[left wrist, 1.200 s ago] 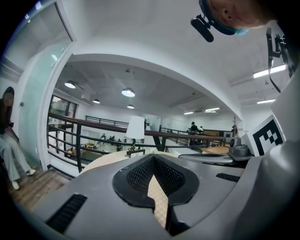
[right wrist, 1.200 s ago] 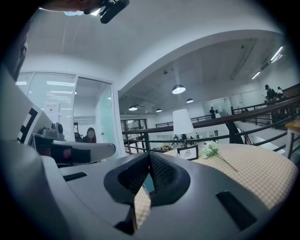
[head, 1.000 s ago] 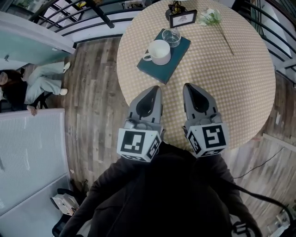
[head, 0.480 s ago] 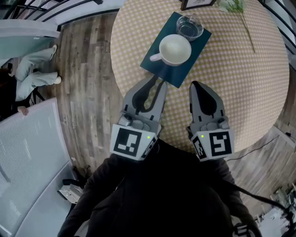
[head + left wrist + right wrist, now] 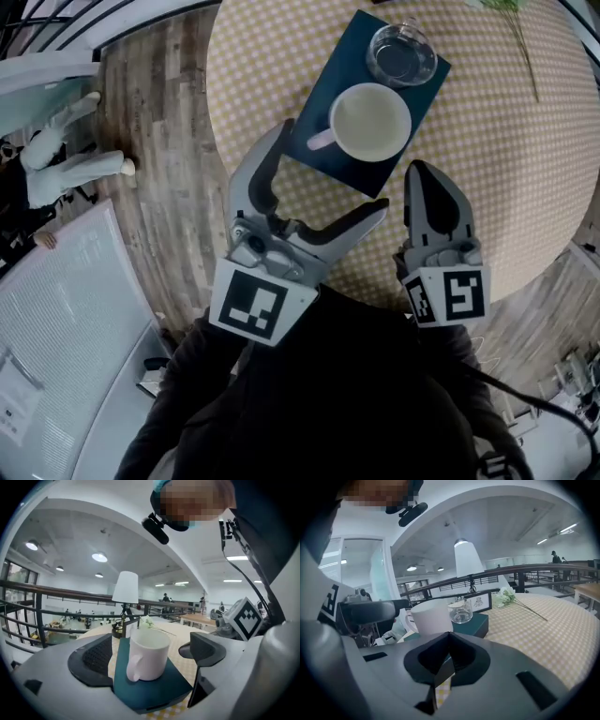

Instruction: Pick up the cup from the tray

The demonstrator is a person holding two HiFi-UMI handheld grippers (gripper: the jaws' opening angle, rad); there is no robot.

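A white cup (image 5: pixel 372 122) (image 5: pixel 147 654) with its handle toward the left stands on a dark teal tray (image 5: pixel 336 155) (image 5: pixel 154 690) on the round checked table (image 5: pixel 487 159). A clear glass (image 5: pixel 401 54) (image 5: pixel 461 611) stands behind it on the same tray. My left gripper (image 5: pixel 330 180) (image 5: pixel 147 656) has just been opening; its jaws stand wide, just short of the tray's near corner, with the cup ahead of them and untouched. My right gripper (image 5: pixel 427 180) (image 5: pixel 449 638) is shut and empty, over the table just right of the tray; the cup (image 5: pixel 431 617) shows beyond it.
A framed sign (image 5: pixel 478 603), a lamp (image 5: pixel 126 588) and a flower sprig (image 5: pixel 513 599) stand at the table's far side. Wood floor (image 5: pixel 159 141) and a railing lie left of the table. A seated person's legs (image 5: pixel 66 169) show at far left.
Both grippers have moved forward toward the tray. The left jaws went from shut to wide open, now flanking the tray's near corner. The right gripper stayed shut.
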